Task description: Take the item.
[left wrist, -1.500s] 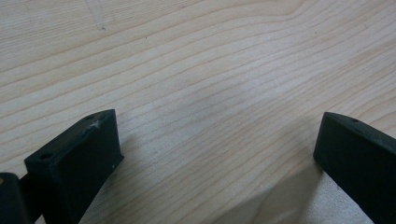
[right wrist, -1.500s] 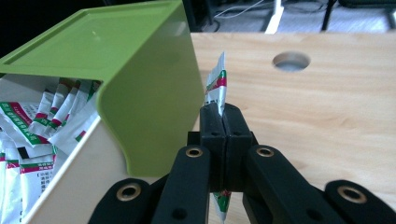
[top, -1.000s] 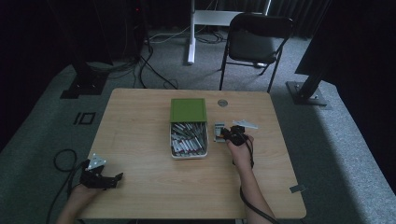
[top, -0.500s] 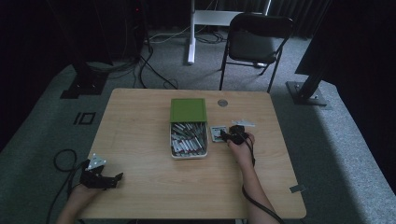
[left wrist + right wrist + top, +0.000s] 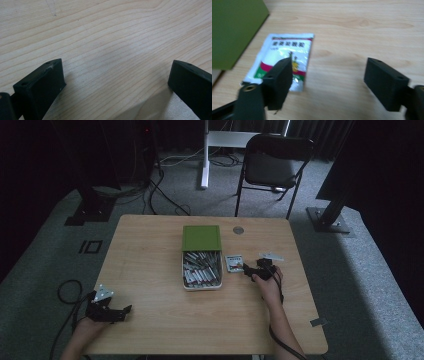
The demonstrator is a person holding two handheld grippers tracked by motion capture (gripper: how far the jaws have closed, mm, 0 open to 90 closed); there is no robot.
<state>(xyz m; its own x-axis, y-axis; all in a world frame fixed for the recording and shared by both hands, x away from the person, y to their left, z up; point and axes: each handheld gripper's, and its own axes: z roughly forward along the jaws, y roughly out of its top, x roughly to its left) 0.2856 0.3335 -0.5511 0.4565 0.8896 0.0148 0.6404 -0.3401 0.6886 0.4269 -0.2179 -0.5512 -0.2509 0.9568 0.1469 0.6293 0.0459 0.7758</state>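
Right gripper open beside the sachet

The right gripper (image 5: 328,82) hangs with jaws wide apart and empty, just beside the small sachet (image 5: 284,60) lying flat on the table (image 5: 150,250) next to the green-lidded box (image 5: 201,256); the left gripper (image 5: 107,309) rests wide open and empty near the table's corner.

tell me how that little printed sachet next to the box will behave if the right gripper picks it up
The sachet lies flat and thin on the table, so it is probably light and floppy, sagging from whichever edge is pinched. Its glossy film looks slippery, so it may slide rather than lift. The open right gripper would likely need to get a jaw under an edge.
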